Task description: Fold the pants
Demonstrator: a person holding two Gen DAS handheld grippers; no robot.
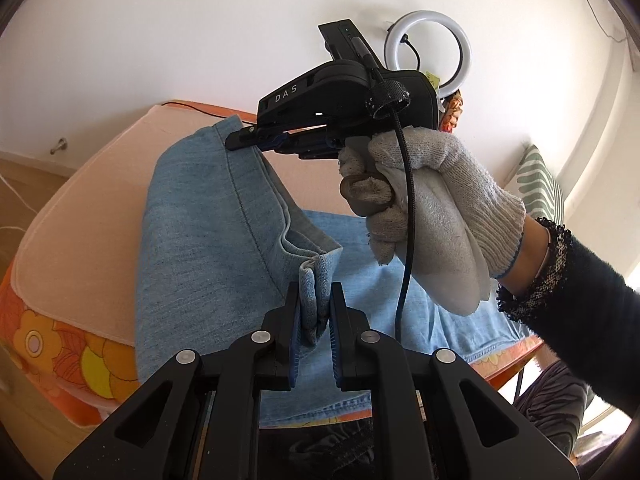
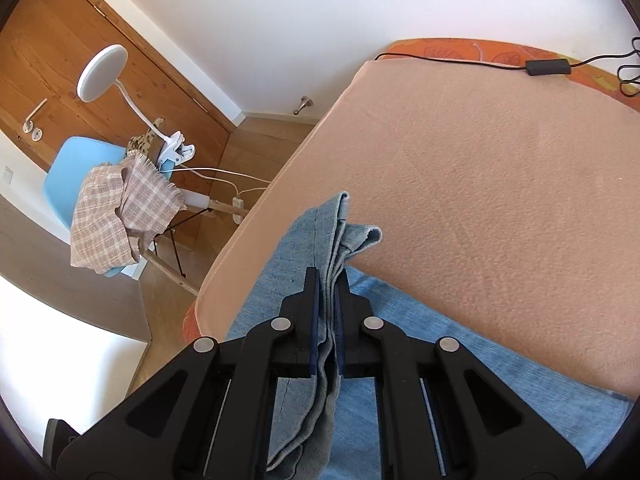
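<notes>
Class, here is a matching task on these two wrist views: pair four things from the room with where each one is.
Things:
1. pants
2. ring light
3. checked cloth
4. power adapter

Places:
A. draped over the blue chair
B. on the far edge of the bed, by the wall
C. clamped in the left claw and right claw
D. against the white wall

Pairs: 1-C, 2-D, 3-A, 4-B

Left wrist view looks along its own fingers point(image 1: 288, 320) from close above the pants point(image 1: 208, 232), facing the white wall — right wrist view likewise, toward the door at upper left; both share the peach blanket point(image 2: 480, 168)
</notes>
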